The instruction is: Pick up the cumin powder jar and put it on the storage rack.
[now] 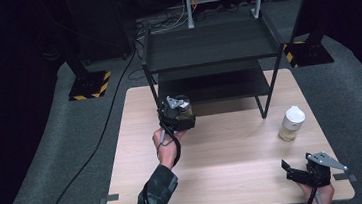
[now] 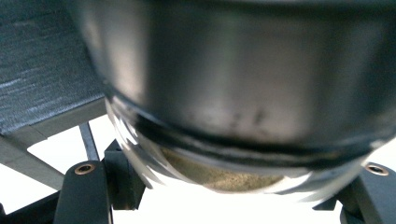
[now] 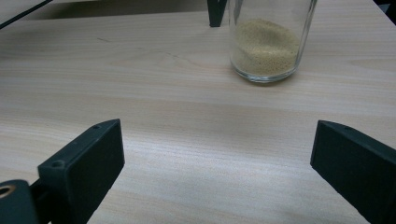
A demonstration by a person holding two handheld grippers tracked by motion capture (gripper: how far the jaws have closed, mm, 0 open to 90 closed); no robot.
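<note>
Left tongs (image 1: 180, 113) grip a grain jar (image 1: 184, 109) by the shelf rack's (image 1: 209, 46) front edge; right tongs (image 1: 296, 169) wide at the desk (image 1: 225, 163) corner.

- Right gripper (image 3: 212, 158): two black jaws spread wide apart, hovering low over the pale wooden table (image 3: 140, 84), nothing between them.
- Glass jar (image 3: 266, 39): upright on the table beyond the jaws, partly filled with yellowish grains.
- Dark shelf leg (image 3: 215, 13): just beside the jar.

The pale matt wooden table (image 3: 154, 93) shows fine grain. The clear glossy glass jar of coarse yellow grains (image 3: 266, 46) gleams, while the held glass jar with brushed metal lid (image 2: 243, 79) looks satiny beside the matt black wood-textured shelf (image 2: 42, 70).
</note>
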